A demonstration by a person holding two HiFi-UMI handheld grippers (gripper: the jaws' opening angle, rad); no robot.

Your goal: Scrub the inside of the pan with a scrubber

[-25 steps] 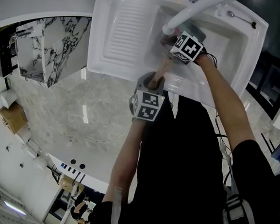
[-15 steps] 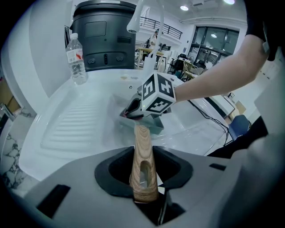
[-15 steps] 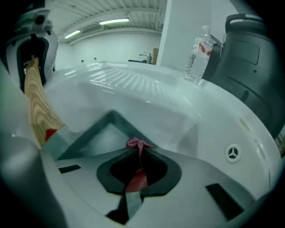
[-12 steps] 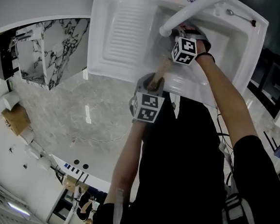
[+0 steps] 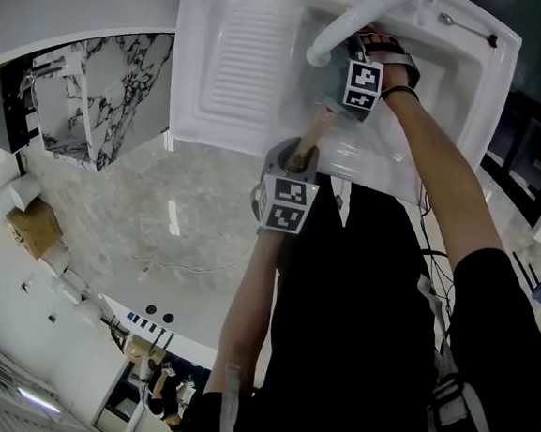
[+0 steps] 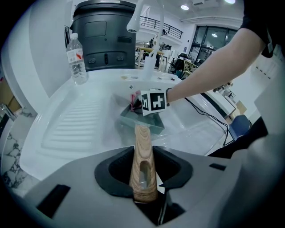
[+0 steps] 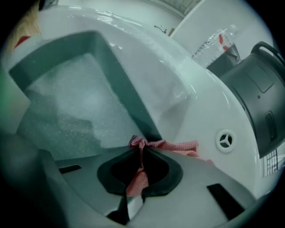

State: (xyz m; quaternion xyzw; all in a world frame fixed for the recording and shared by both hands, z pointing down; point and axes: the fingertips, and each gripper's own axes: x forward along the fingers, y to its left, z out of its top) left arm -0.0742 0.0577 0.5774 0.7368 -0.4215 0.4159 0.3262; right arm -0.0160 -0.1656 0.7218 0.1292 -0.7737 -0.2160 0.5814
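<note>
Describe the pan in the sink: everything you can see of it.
The pan is square and grey-green, with straight walls and a pale wooden handle that has a slot near its end. It sits in the white sink, and its inside looks wet and speckled. The left tool is clamped on the handle. The right tool pinches a pink mesh scrubber at the pan's wall.

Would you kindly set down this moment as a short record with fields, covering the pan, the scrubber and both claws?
place: white sink with a ribbed drainboard
pan: grey-green, straight-walled, in the basin
left claw: shut on the pan's wooden handle
right claw: shut on the pink mesh scrubber, pointing into the pan
contact: scrubber lies by a pan wall; whether it touches cannot be told
nearby: water bottle standing at the drainboard's far edge
</note>
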